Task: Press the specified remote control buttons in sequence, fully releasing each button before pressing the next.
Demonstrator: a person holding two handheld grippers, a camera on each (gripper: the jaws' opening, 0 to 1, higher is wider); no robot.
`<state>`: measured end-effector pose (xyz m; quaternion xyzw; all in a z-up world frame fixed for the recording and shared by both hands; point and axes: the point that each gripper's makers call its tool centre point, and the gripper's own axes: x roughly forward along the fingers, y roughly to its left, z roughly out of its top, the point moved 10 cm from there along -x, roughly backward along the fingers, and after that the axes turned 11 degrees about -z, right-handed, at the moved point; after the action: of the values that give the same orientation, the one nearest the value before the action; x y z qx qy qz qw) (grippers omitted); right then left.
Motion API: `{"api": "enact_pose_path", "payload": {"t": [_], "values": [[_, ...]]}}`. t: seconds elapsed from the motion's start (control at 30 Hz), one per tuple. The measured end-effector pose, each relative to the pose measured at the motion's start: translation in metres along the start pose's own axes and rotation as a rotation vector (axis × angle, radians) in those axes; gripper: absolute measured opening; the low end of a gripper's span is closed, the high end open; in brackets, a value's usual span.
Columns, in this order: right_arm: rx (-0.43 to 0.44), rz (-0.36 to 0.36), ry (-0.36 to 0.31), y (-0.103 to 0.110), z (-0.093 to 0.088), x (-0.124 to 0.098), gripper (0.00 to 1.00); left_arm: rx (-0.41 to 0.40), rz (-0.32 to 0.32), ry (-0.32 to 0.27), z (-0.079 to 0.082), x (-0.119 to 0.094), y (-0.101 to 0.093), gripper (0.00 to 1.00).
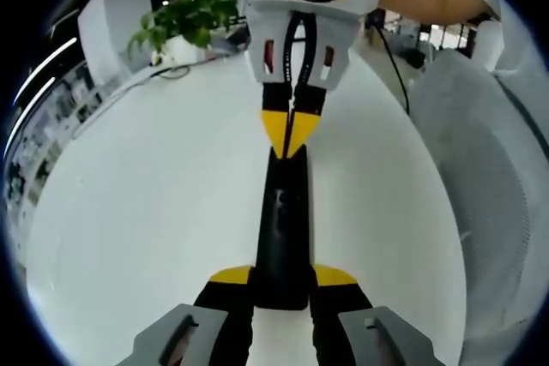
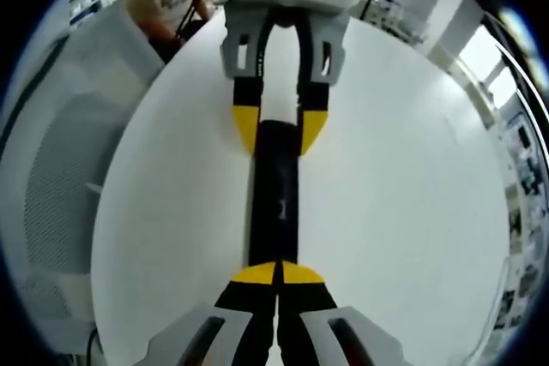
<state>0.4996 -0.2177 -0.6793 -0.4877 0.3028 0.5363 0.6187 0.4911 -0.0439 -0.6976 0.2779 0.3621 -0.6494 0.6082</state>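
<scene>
Left gripper view: unlabelled black remote (image 1: 281, 237)

Both views face each other closely (sharing the remote (image 1: 281, 229)).

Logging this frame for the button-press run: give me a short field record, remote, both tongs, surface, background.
remote: black, long, lying flat on the white table
left tongs: yellow-tipped jaws either side of the remote's near end, holding it
right tongs: jaws closed together, tips over the remote's opposite end; whether they touch it cannot be told
layout: the two tongs face each other along the remote
background: potted plant at the table's far edge; mesh chair beside the table
</scene>
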Motion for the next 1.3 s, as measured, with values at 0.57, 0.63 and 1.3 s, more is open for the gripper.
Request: {"api": "enact_pose_path", "payload": {"t": [0.57,0.63,1.3], "values": [[0.006,-0.021,-0.005,0.002,0.000,-0.001,0.00,-0.003,-0.003,-0.007,0.000,0.000,0.001,0.24],[0.016,-0.026,-0.014,0.002,-0.002,-0.001,0.00,-0.003,-0.003,-0.005,0.000,0.000,0.001,0.24],[0.030,-0.096,-0.099,0.000,0.007,-0.017,0.00,-0.008,0.002,0.020,0.002,0.001,0.000,0.24]]}}
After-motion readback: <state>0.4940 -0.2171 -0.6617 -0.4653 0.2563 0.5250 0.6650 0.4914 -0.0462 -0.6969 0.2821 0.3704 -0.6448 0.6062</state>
